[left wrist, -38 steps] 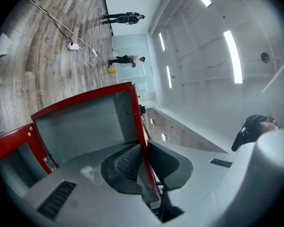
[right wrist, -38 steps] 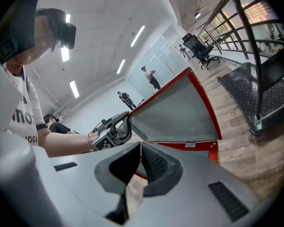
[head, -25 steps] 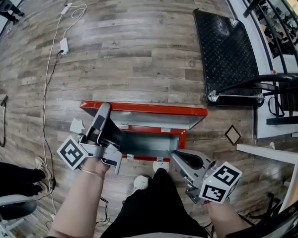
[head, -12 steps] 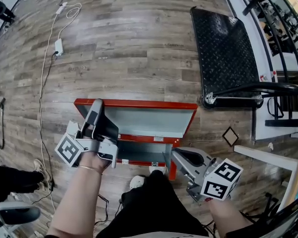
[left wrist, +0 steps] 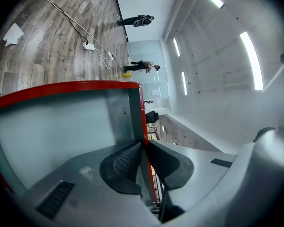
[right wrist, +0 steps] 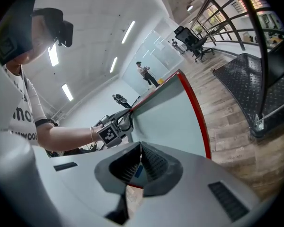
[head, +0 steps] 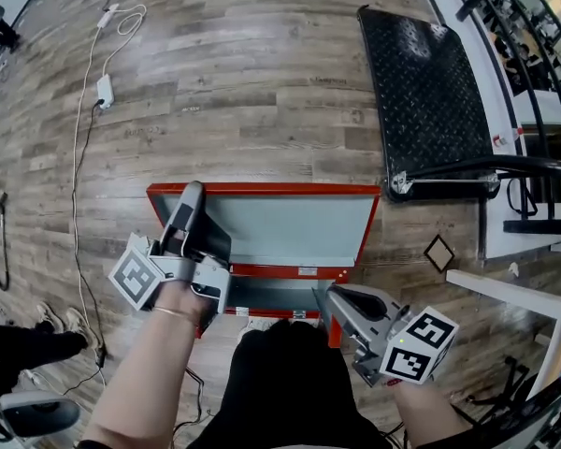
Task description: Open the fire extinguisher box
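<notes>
1. The fire extinguisher box (head: 280, 271) sits on the wood floor (head: 262, 92); its lid (head: 290, 227) stands raised further than a second ago.
2. The left gripper (head: 191, 195) clamps the lid's left edge, its jaws opening slightly.
3. The right gripper (head: 329, 296), closed and empty, stays by the box's right front corner.

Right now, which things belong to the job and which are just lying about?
Job:
fire extinguisher box
its raised lid
left gripper, jaws opening, lid's edge between them
right gripper, beside the box

Lying about:
white charger cable
black tread plate
</notes>
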Action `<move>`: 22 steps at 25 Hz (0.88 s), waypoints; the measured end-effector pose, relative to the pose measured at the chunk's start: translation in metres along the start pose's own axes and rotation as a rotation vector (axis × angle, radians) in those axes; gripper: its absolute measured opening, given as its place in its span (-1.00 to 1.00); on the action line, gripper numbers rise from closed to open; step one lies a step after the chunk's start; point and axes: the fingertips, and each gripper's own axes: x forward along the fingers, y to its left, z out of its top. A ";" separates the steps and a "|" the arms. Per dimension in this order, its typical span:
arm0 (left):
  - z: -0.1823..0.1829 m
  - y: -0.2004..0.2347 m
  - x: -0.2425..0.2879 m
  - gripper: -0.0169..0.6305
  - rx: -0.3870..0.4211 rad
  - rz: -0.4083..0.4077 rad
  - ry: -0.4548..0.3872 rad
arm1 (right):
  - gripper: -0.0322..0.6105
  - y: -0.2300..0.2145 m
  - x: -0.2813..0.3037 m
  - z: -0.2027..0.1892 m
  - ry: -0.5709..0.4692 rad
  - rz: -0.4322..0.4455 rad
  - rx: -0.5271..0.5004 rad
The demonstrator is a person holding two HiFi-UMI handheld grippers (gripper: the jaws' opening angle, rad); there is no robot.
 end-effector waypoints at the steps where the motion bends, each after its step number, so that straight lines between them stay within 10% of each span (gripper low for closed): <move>1: 0.001 0.002 0.002 -0.82 -0.007 0.005 0.000 | -0.87 0.001 0.002 -0.002 0.001 -0.002 0.007; 22: 0.004 0.030 0.023 -0.79 -0.047 -0.033 -0.019 | -0.87 -0.002 0.014 -0.038 0.040 -0.057 -0.001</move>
